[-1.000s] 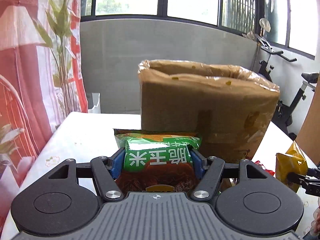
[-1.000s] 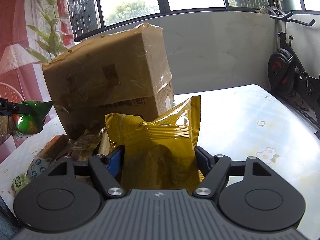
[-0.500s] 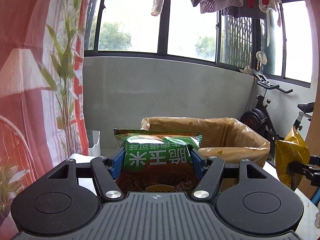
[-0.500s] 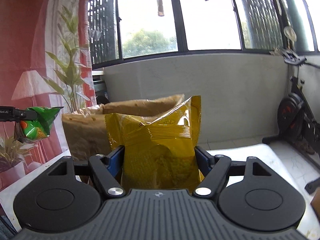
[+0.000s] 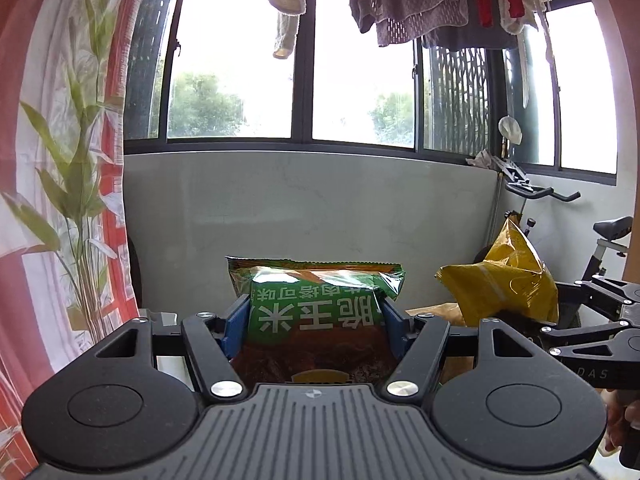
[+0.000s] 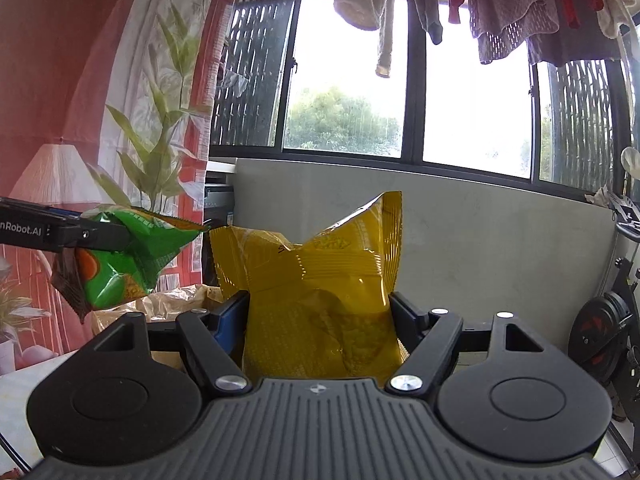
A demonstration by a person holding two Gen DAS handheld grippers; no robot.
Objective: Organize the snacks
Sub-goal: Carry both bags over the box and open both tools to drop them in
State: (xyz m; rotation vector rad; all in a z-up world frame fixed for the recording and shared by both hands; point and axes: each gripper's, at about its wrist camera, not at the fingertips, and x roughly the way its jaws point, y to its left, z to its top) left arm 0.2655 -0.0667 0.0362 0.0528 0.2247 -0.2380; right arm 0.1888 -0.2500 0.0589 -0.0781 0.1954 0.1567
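Note:
My left gripper (image 5: 316, 316) is shut on a green snack bag (image 5: 316, 304) with white characters, held high in the air. My right gripper (image 6: 320, 316) is shut on a yellow snack bag (image 6: 320, 280), also raised. The yellow bag (image 5: 500, 284) and the right gripper show at the right of the left wrist view. The green bag (image 6: 128, 256) shows at the left of the right wrist view. The brown cardboard box's rim (image 6: 176, 300) peeks up just below and behind both bags.
A grey low wall (image 5: 312, 208) and windows with hanging laundry (image 5: 420, 4) lie ahead. A red and white curtain with a plant print (image 5: 60, 180) is at the left. An exercise bike (image 6: 608, 336) stands at the right.
Both grippers have risen with their bags from table height to above the box's rim. The box and the table have dropped almost out of view. The two bags have come closer together.

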